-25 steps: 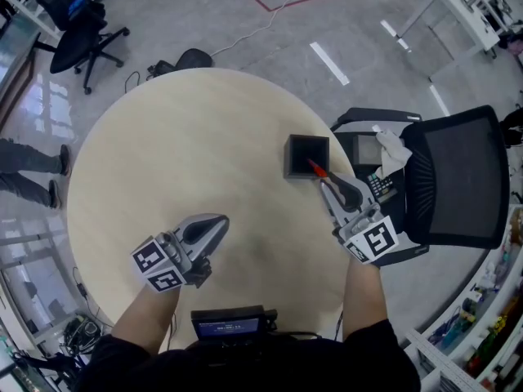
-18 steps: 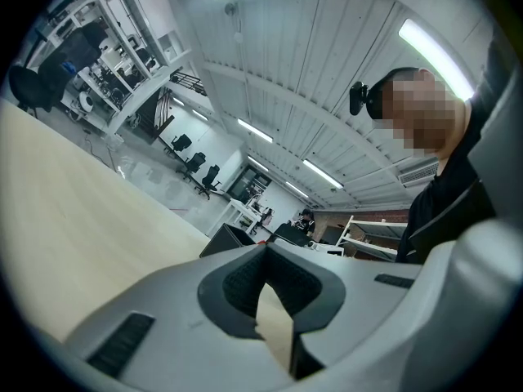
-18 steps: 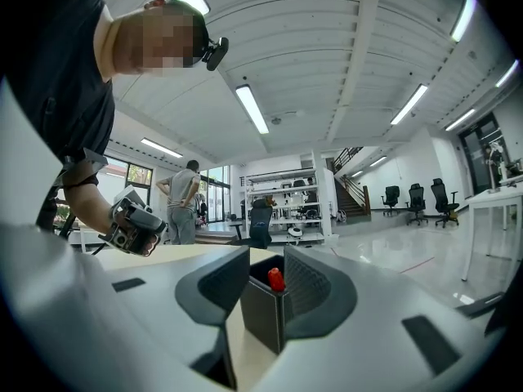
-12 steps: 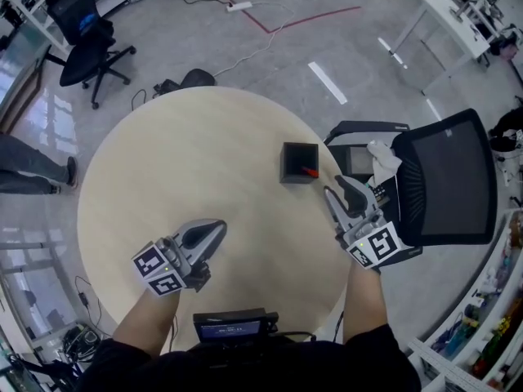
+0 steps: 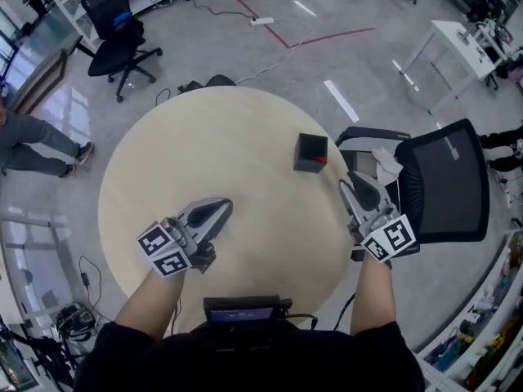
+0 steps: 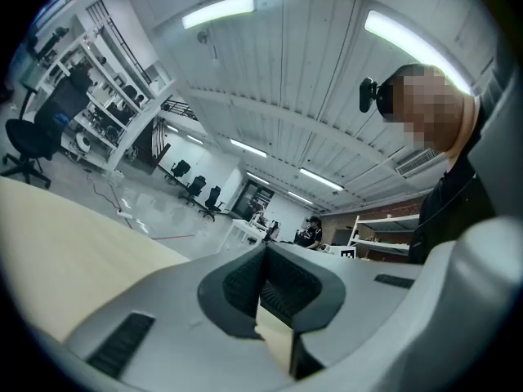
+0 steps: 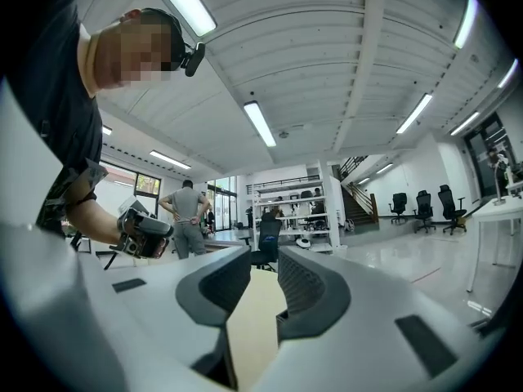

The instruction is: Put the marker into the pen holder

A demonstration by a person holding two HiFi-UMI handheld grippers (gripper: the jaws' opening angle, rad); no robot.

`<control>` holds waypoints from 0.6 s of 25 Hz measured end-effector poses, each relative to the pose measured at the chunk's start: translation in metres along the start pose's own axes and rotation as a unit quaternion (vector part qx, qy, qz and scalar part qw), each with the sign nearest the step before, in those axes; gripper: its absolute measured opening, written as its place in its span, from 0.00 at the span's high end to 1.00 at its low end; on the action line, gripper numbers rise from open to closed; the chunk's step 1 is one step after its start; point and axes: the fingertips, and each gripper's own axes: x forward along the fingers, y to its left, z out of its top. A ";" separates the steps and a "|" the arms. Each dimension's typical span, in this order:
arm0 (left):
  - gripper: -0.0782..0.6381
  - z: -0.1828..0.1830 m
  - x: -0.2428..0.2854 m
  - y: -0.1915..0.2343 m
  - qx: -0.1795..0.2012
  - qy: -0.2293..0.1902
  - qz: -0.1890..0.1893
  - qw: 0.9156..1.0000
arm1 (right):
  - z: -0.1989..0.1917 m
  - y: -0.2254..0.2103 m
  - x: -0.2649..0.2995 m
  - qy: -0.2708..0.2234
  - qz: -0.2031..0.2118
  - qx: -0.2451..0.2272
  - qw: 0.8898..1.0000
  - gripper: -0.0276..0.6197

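The right tongs stand with their jaws apart, having just been opening; in the right gripper view only the pale counter shows in the gap between the dark ribbed pads; they hang past the counter's right edge, pointing level, close beside the pen holder but clear of it. The left tongs are drawn together; in the left gripper view the pads meet at the tips, with a thin wedge of counter showing below the seam and no thing gripped; they hang over the near left part of the counter, well apart from the holder.

The pen holder, a small black square box, stands upright on the right side of the round, light wooden counter, near its rim; the marker shows only as a small red bit at the holder's near right corner, and seems to be standing inside it, though it is too small to be certain.

Just beyond the counter's right edge is a black mesh-backed chair; a black wheeled office chair stands on the grey floor at the far left.
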 end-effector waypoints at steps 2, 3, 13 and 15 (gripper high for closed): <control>0.90 0.015 -0.007 -0.012 0.012 -0.012 0.006 1.000 | 0.016 0.009 -0.004 0.008 0.014 -0.009 1.000 0.79; 0.90 0.023 -0.012 -0.018 0.017 -0.018 0.010 1.000 | 0.025 0.014 -0.003 0.013 0.020 -0.012 1.000 0.80; 0.90 0.047 -0.098 -0.066 0.047 -0.053 0.084 0.994 | 0.053 0.086 0.011 0.019 0.106 -0.014 0.994 0.95; 0.90 0.047 -0.115 -0.074 0.048 -0.057 0.092 0.993 | 0.058 0.105 0.014 0.018 0.124 -0.011 0.992 0.95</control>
